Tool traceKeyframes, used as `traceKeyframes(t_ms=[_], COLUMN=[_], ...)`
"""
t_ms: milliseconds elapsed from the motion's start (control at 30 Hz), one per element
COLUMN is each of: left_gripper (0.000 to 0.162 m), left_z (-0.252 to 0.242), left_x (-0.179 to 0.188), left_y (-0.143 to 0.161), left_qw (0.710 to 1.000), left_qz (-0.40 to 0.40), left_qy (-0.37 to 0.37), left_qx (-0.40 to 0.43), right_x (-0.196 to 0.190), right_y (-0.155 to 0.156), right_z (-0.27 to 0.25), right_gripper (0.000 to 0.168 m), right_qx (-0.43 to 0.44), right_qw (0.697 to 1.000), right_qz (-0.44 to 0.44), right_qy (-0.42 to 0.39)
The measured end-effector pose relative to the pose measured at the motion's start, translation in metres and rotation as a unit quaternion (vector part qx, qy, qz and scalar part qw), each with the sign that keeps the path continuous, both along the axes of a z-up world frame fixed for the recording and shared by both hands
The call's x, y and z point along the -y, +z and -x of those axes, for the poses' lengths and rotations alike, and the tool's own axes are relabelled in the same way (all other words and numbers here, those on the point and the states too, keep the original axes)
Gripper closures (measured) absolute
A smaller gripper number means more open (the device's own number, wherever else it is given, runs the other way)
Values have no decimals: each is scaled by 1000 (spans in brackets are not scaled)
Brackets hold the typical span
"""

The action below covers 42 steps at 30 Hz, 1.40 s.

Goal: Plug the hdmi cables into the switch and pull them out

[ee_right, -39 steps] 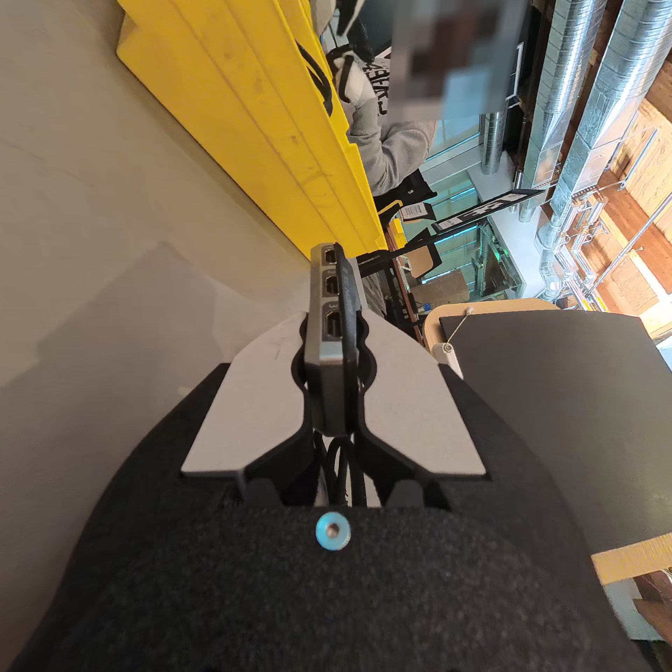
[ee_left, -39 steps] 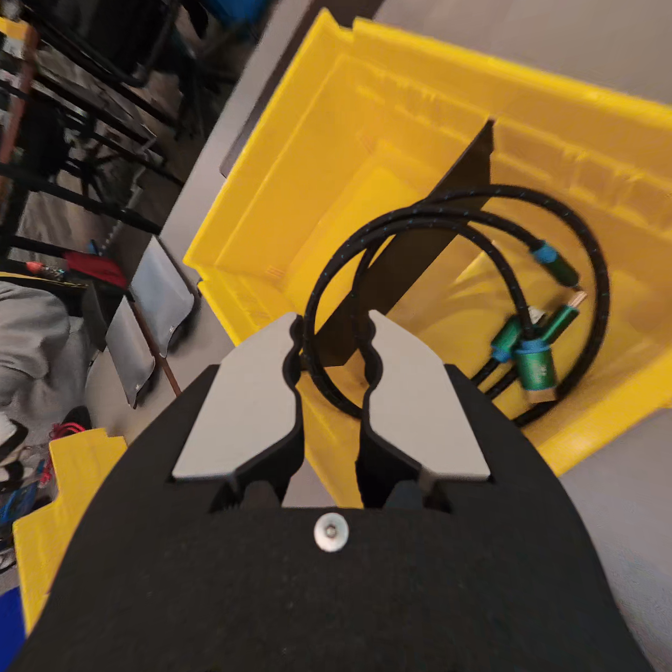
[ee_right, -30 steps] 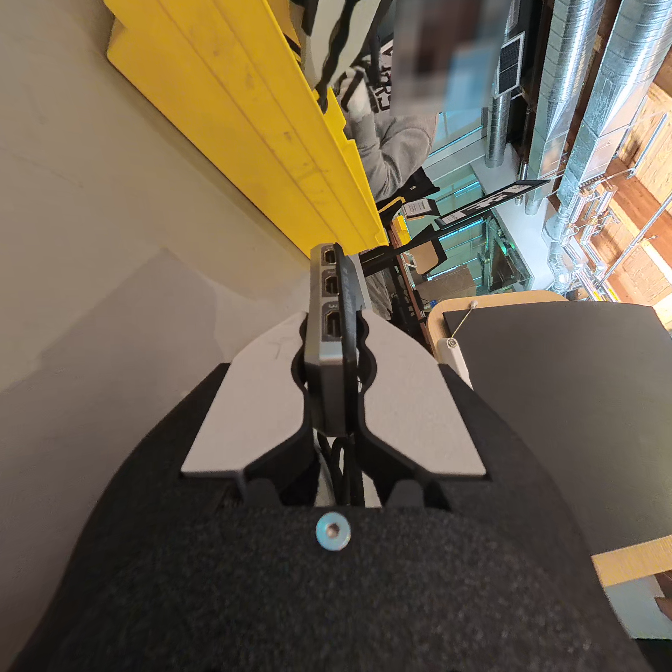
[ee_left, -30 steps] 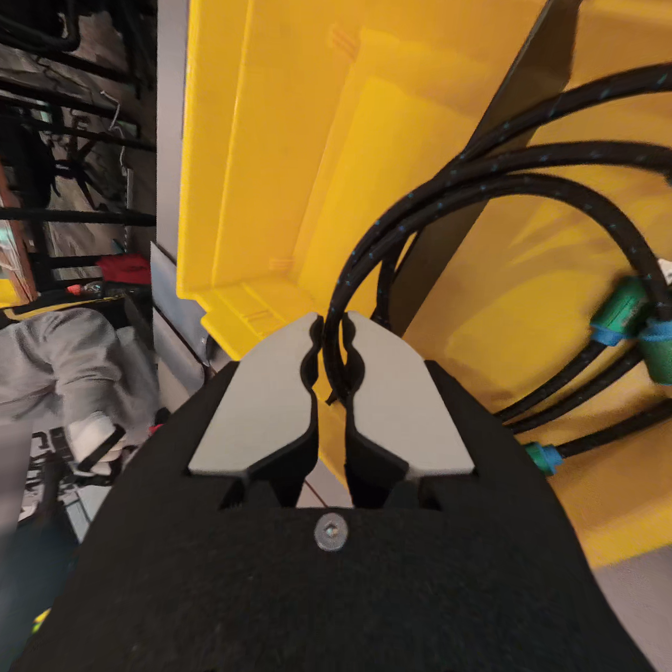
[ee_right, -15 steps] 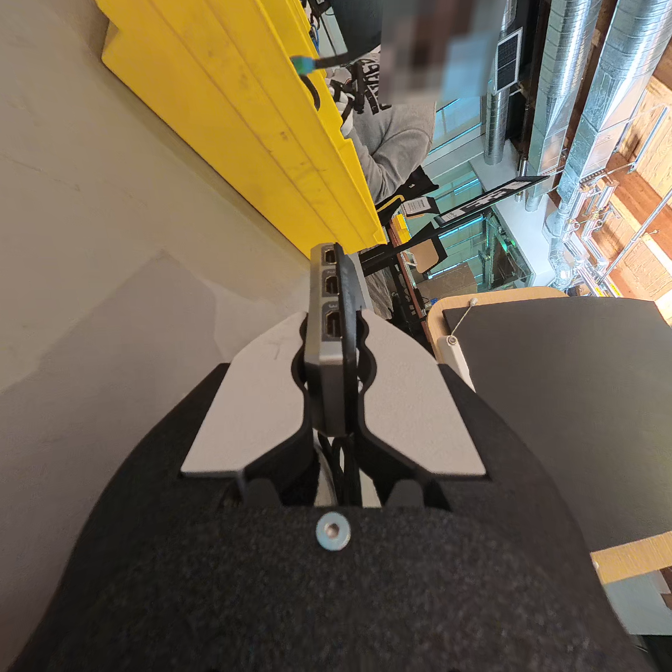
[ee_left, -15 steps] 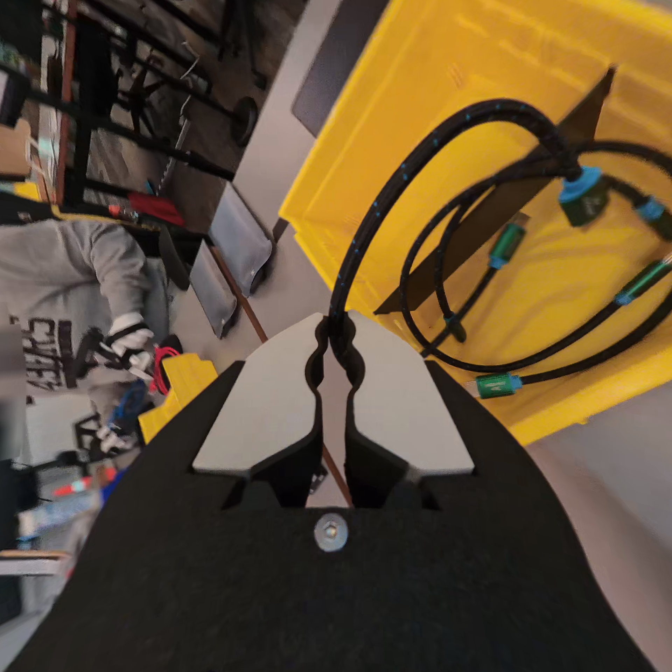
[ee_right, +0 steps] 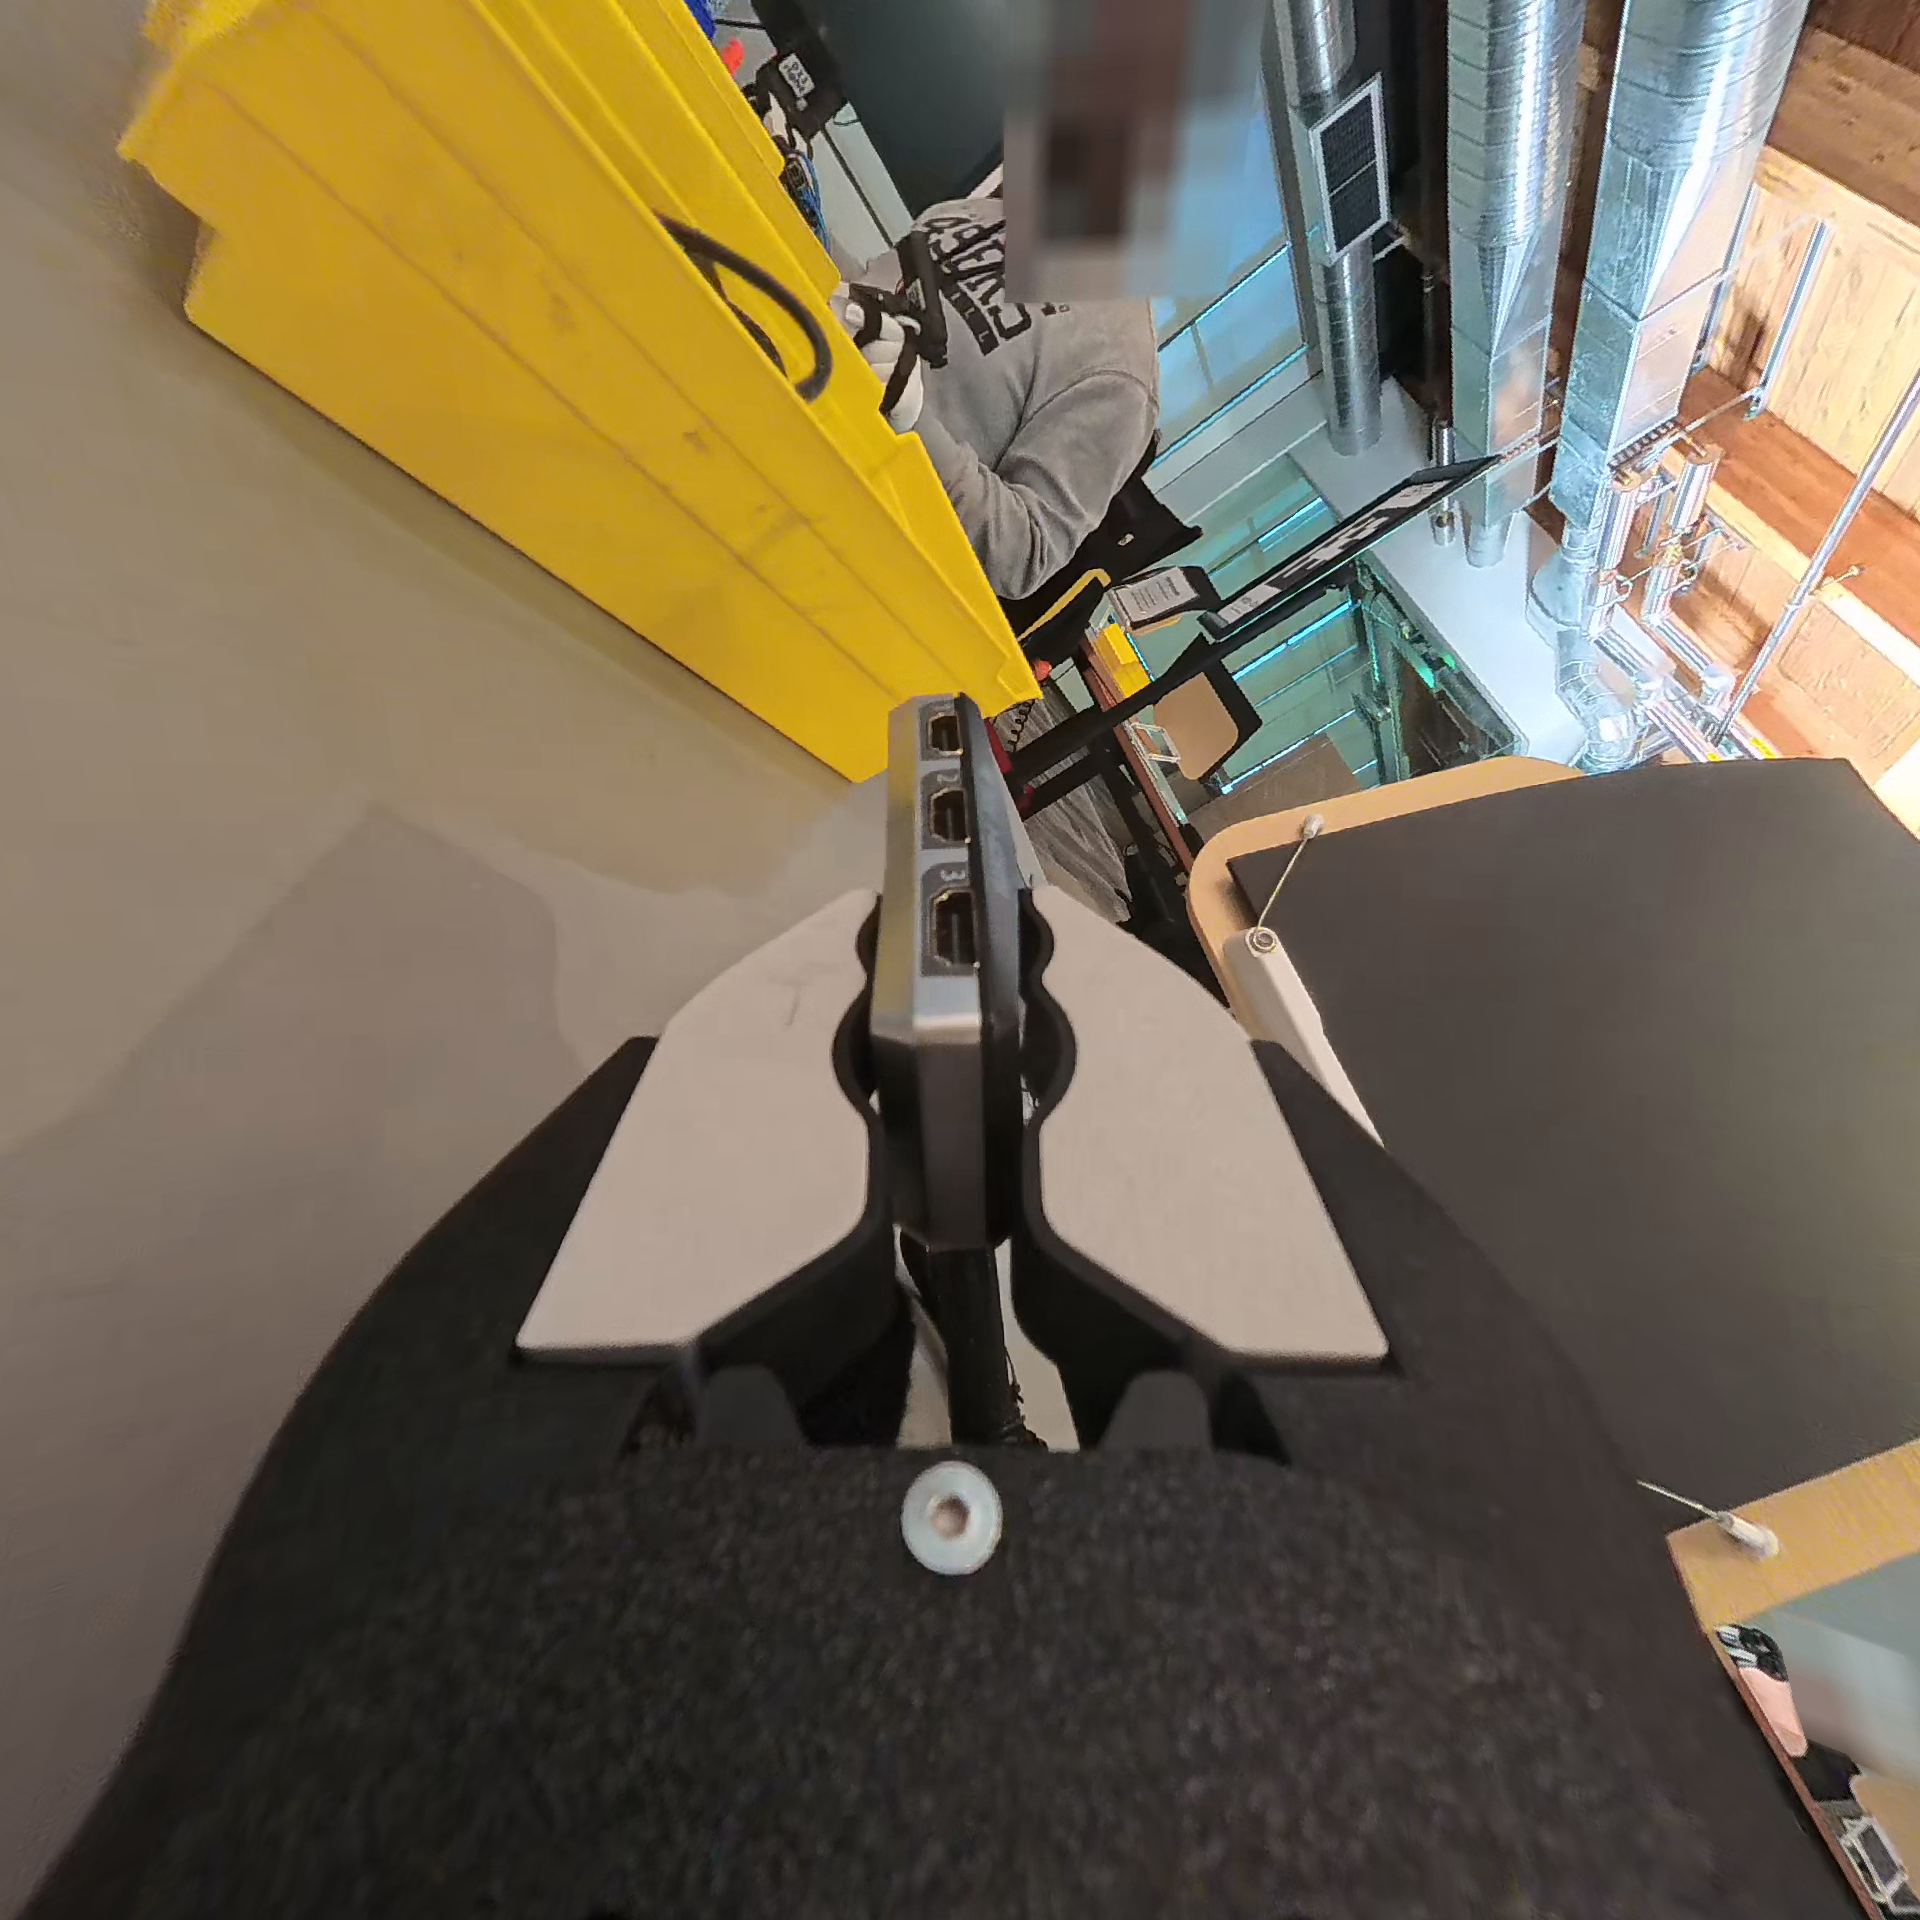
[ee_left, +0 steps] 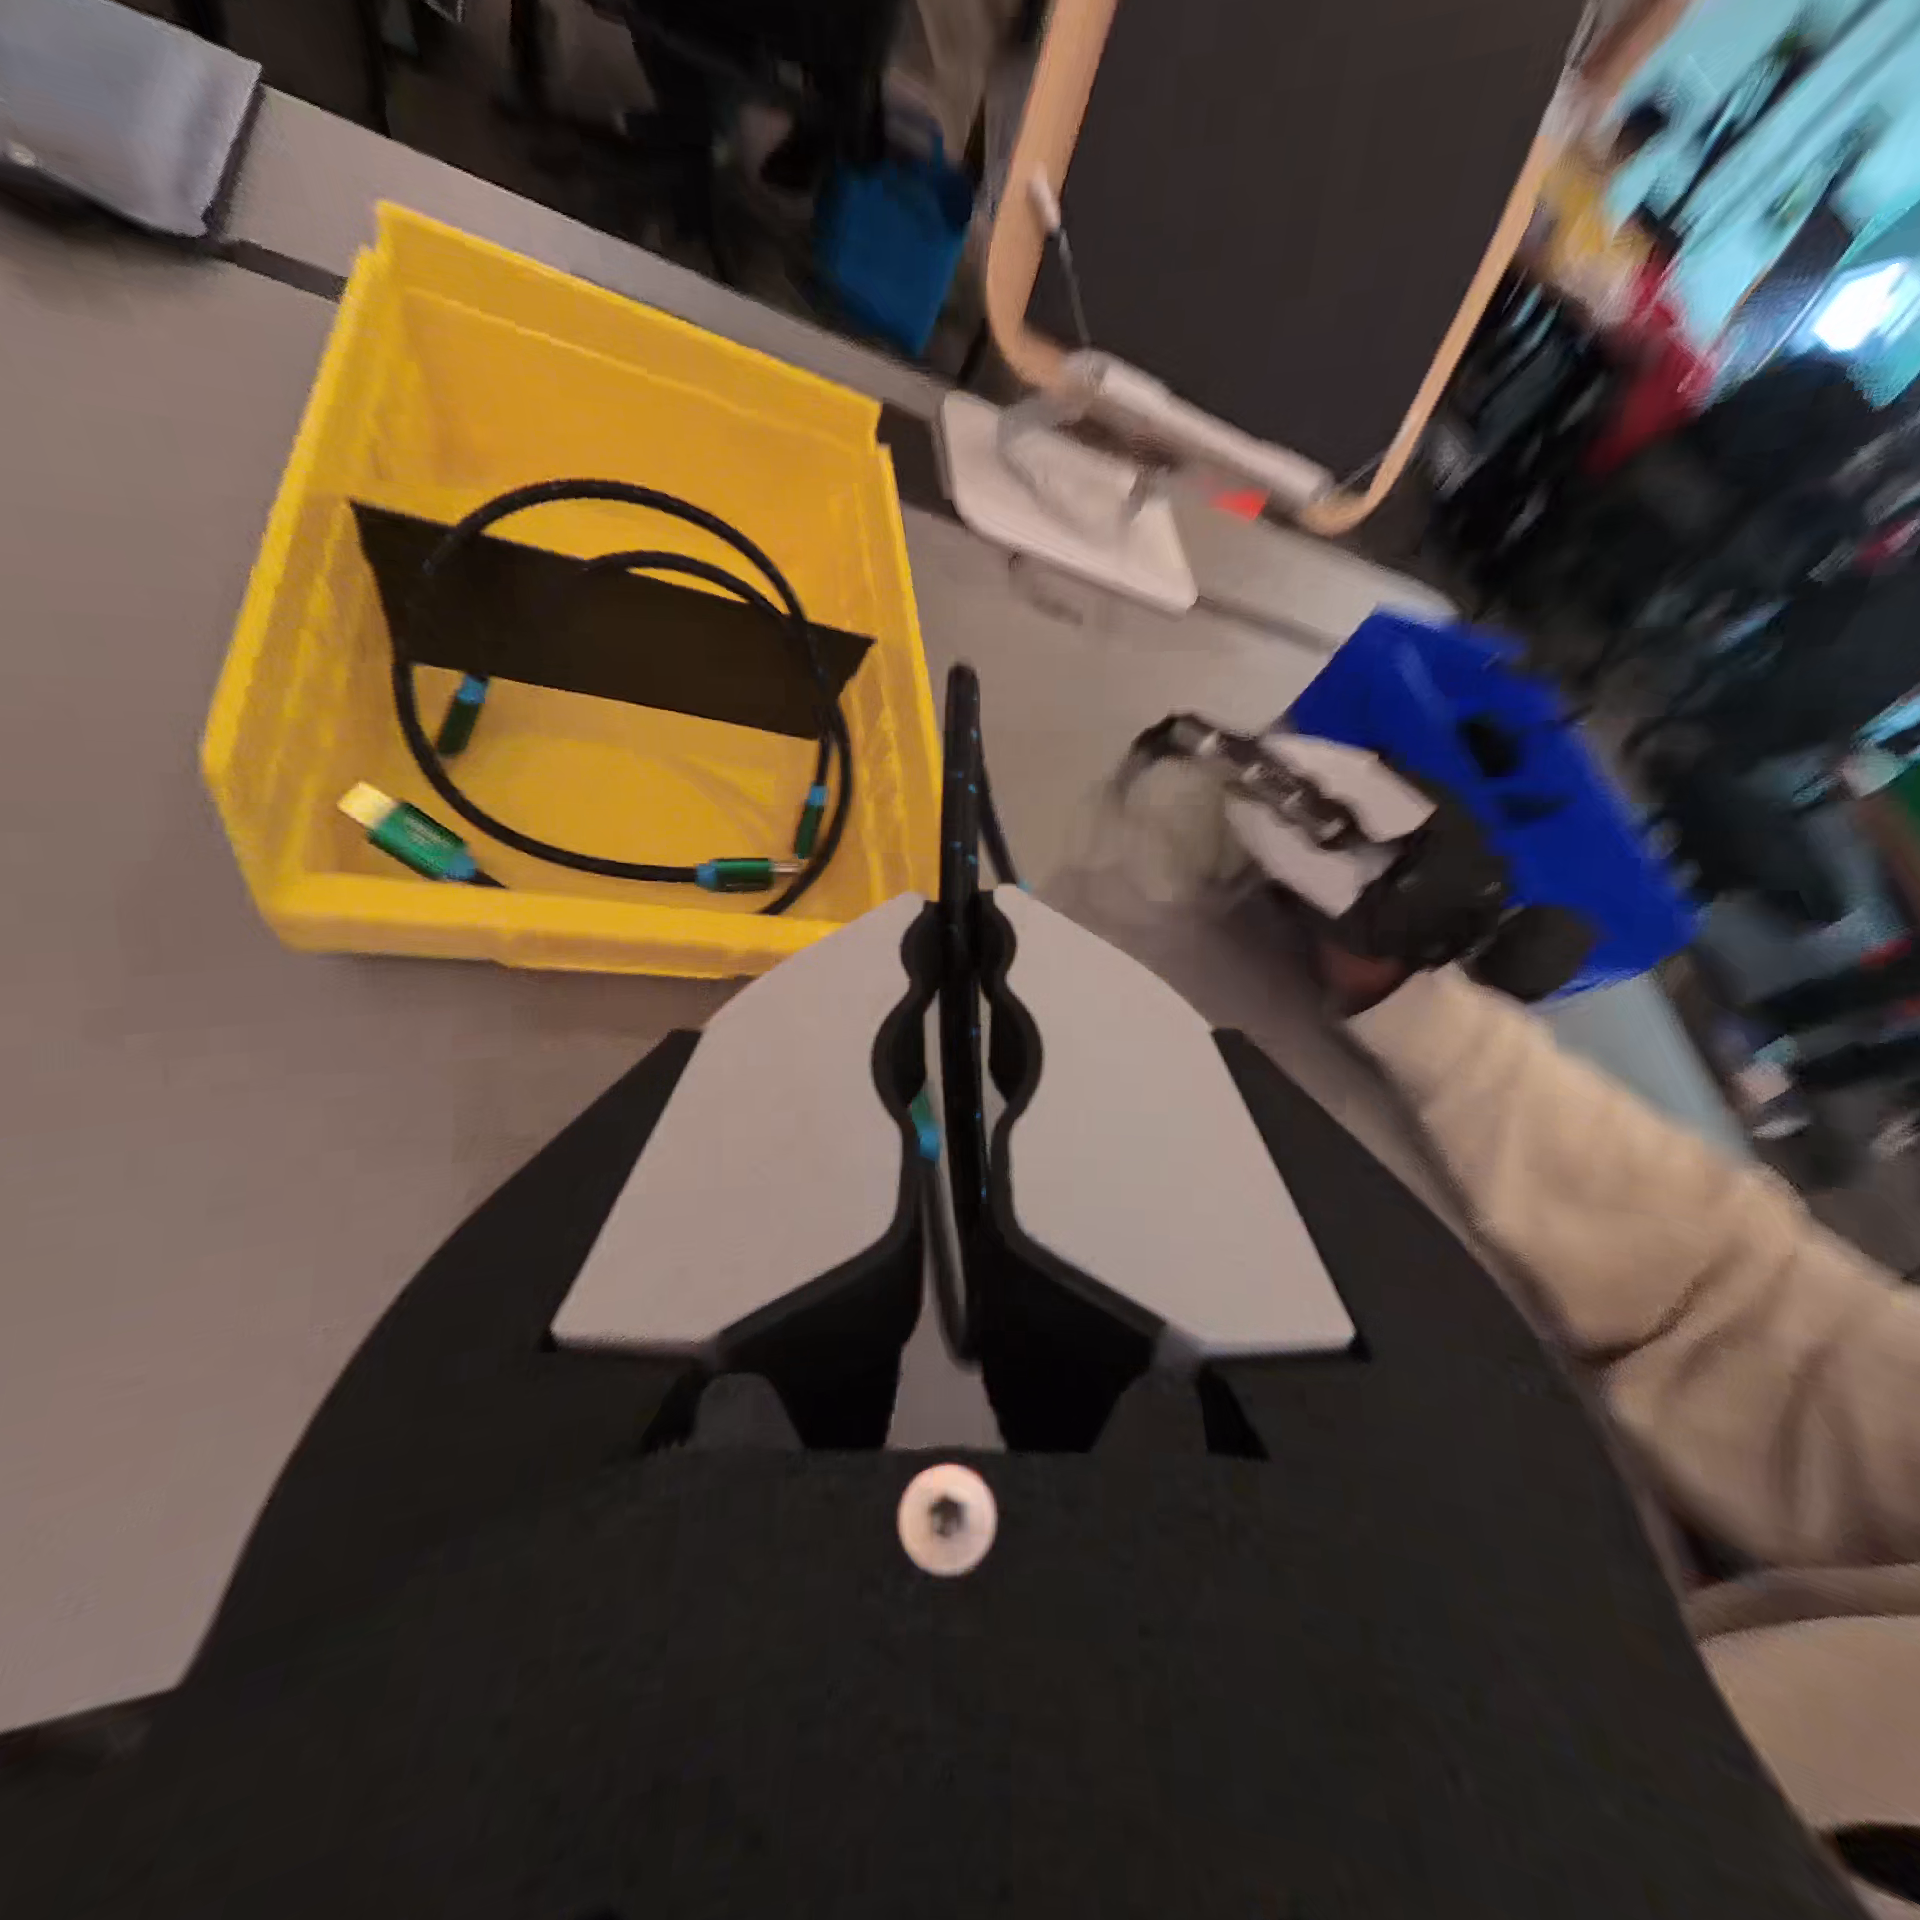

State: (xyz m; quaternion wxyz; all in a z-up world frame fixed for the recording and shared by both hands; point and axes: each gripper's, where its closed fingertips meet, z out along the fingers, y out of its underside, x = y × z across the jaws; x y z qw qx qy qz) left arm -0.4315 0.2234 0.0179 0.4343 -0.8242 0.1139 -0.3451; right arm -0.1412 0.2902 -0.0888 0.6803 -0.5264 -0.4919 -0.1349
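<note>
I see a smooth grey bench [ee_left: 135, 1091] with a matte finish, and past its far edge a cluttered, blurred workshop: a black panel with a rounded pale wooden rim [ee_left: 1278, 208] in the left wrist view, and ribbed silver ducts [ee_right: 1621, 260] against plywood walls in the right wrist view. A person in a grey sweatshirt [ee_right: 1039, 416] stands behind the bin.

A yellow plastic bin [ee_left: 312, 644] with stepped, ridged walls sits on the bench, split by a thin black divider [ee_left: 623, 634]. Coiled inside lie braided black hdmi cables [ee_left: 582, 857] with green metallic plugs and blue collars, one gold tip showing.

My left hand-held gripper [ee_left: 958, 914] is clenched on one braided black cable [ee_left: 961, 748], which rises in a narrow loop above the grey fingertips (a blue collar peeks between the fingers lower down). To its right, blurred, my right hand-held gripper [ee_left: 1288, 800] appears with a blue body, above a beige sleeve [ee_left: 1621, 1247].

In its own view the right hand-held gripper [ee_right: 951, 914] grasps the switch [ee_right: 935, 997], a slim grey metal box held on edge, three empty ports in a row facing me, a black lead trailing from its near end.
</note>
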Motion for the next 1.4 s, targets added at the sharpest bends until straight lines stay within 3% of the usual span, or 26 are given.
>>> traceKeyframes(t_ms=[100, 333, 533, 633, 733, 900, 1033, 1133, 1233, 1333, 1400], left_gripper=[156, 156, 156, 156, 156, 151, 132, 122, 108, 88, 94], left_z=[6, 0, -26, -54, -92, -123, -127, -130, -151, -178, -190], left_x=[16, 41, 60, 73, 91, 119, 132, 128, 124, 126, 122], left_y=[-25, -110, -135, -133, -137, -158, -156, -132, -105, -88, -76], left_qw=[997, 989, 984, 981, 985, 997, 983, 954, 947, 940, 920], left_qz=[31, 110, 113, 98, 105, 62, -59, -184, -215, -144, -113], left_qy=[38, 83, 112, 108, 58, -33, -111, -152, -211, -308, -361], left_qx=[52, 46, 80, 124, 126, -25, -134, -180, -113, 26, 105], right_x=[1, 0, -1, -1, -2, -2, -3, -3, -3, -3, -3], right_y=[0, -1, -3, -4, -4, -3, -4, -5, -5, -6, -6], right_z=[0, 1, 3, 3, 3, 3, 3, 3, 4, 4, 4], right_gripper=[147, 147, 147, 147, 147, 146, 147, 147, 146, 147, 147], right_qx=[1, 0, 10, 9, 8, 6, 5, 8, 11, 11, 10], right_qw=[1000, 1000, 1000, 1000, 1000, 1000, 1000, 1000, 1000, 1000, 1000], right_qz=[-1, 3, 2, 4, 5, 7, 8, 8, 9, 9, 10], right_qy=[1, 3, 4, 4, 5, 6, 6, 6, 7, 7, 8])
